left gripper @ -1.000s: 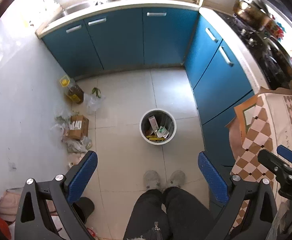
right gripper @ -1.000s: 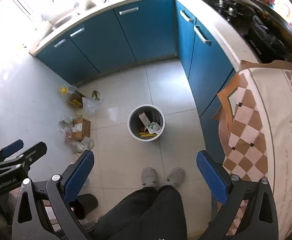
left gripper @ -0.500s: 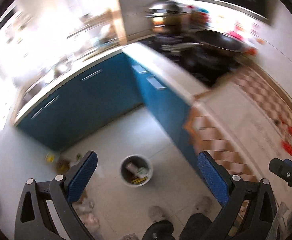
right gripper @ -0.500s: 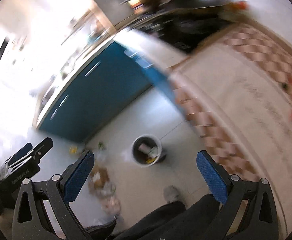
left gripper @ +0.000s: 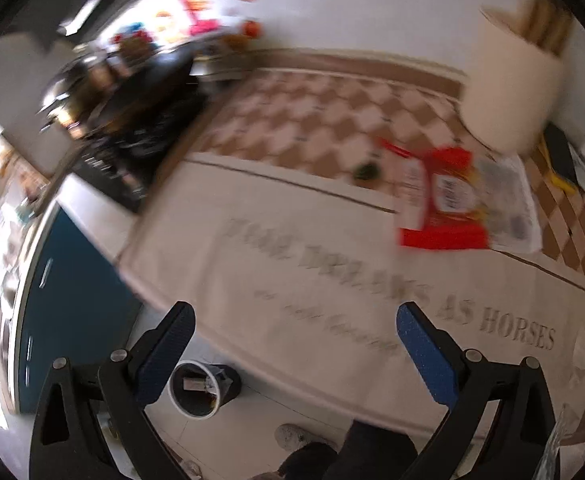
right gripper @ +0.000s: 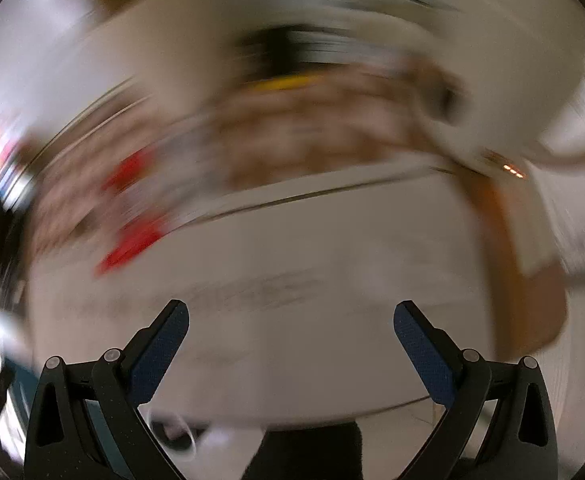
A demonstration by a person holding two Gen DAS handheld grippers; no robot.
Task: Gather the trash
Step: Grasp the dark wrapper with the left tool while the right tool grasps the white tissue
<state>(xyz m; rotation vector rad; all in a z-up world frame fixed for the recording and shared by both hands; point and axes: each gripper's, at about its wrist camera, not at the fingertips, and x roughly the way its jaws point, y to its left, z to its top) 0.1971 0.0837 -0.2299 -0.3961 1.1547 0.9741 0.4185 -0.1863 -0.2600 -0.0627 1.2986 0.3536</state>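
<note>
Left claw and right claw, each with blue pads spread wide and nothing between them, above a cloth-covered tabletop. The trash, a red-and-white wrapper, lies flat on the checked part of the cloth, overlapping a printed sheet. It is probably light, thin and crinkly; a raised edge or corner seems the best hold. A cream cylinder stands near behind; bare cloth in front gives approach room. The bin stands on the floor below the tabletop edge. The right view is heavily blurred.
</note>
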